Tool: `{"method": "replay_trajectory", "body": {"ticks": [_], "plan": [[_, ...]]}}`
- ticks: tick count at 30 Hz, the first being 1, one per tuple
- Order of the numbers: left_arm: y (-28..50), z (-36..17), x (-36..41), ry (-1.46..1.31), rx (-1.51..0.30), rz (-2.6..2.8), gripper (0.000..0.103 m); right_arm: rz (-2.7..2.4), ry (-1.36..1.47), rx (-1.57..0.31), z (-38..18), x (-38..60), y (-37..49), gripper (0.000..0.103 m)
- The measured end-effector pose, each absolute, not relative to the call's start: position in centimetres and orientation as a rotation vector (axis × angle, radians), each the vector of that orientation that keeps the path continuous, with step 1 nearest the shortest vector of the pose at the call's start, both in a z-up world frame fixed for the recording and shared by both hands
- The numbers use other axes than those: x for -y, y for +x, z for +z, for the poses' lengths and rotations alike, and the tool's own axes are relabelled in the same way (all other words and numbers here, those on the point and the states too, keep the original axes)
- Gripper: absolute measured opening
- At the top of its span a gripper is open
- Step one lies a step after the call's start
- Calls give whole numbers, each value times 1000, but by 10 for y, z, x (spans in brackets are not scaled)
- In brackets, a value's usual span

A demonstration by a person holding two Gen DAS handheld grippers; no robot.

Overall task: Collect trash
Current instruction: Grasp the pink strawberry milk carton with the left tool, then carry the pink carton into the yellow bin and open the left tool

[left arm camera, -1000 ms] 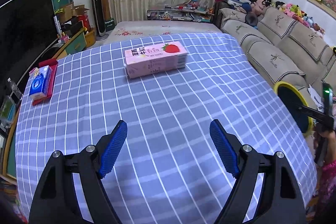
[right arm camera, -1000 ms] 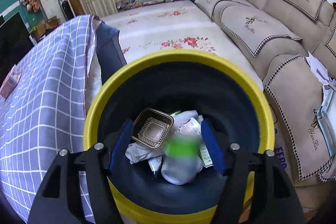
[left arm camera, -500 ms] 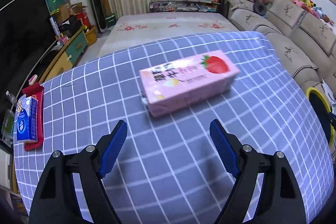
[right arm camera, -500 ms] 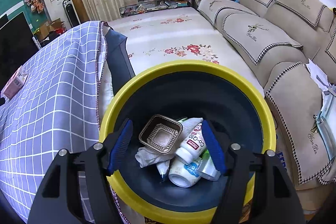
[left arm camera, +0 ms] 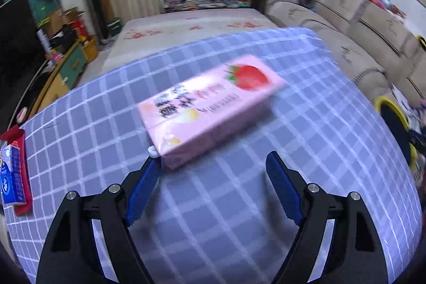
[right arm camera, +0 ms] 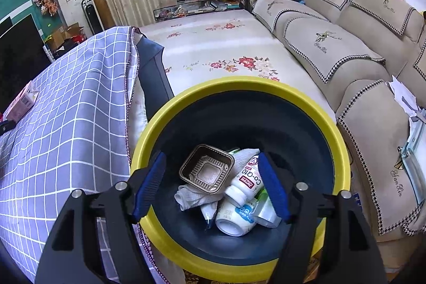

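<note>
A pink strawberry carton (left arm camera: 210, 108) lies flat on the blue checked tablecloth (left arm camera: 239, 217). My left gripper (left arm camera: 213, 161) is open, its fingertips just short of the carton's near end, nothing between them. In the right wrist view my right gripper (right arm camera: 211, 159) hangs over the yellow-rimmed dark bin (right arm camera: 343, 151), its jaws opening and empty. Inside the bin lie a brown tray (right arm camera: 206, 172), a white Co-Q10 bottle (right arm camera: 243, 184), a second white bottle (right arm camera: 234, 216) and crumpled tissue (right arm camera: 191, 197). The carton (right arm camera: 22, 100) shows far left on the table.
A blue tissue pack (left arm camera: 12, 176) rests on a red cloth at the table's left edge. The bin (left arm camera: 396, 121) stands off the table's right side, beside a beige sofa (right arm camera: 359, 71). A floral mat (right arm camera: 226, 49) covers the floor beyond.
My left gripper has advanced toward the pink carton, which now looms just ahead of the fingertips. The white bottle dropped from the right gripper into the bin, and the right jaws widened.
</note>
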State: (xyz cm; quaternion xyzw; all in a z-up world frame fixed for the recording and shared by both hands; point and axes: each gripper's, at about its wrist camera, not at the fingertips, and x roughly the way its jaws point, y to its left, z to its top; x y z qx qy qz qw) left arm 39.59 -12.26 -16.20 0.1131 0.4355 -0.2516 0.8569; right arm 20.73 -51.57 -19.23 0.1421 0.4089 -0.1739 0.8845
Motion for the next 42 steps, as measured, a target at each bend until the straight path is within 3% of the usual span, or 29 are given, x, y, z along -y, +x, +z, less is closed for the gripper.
{"method": "replay_trajectory", "body": {"ticks": [9,14,27,33,35,42], "plan": [[326,-142,181,360,-862,-706,80,-330,303,-838,-192,512,208,68],[344,-125,169,313,-824,-577,81,-336,322,-832,-193,519,204,68],[416,-166,193,378,-924,-509,81,-328,334,-830,-194,519,202,68],[434,-175,206,357,-968,-488,63,-323,333,-829,-192,519,203,68],[438,-176,213,339,-972,-501,51,-324,334,-831,-193,519,201,68],[408,-167,229,385,-917,-503,49,-335,354,-825,-193,526,185,68]]}}
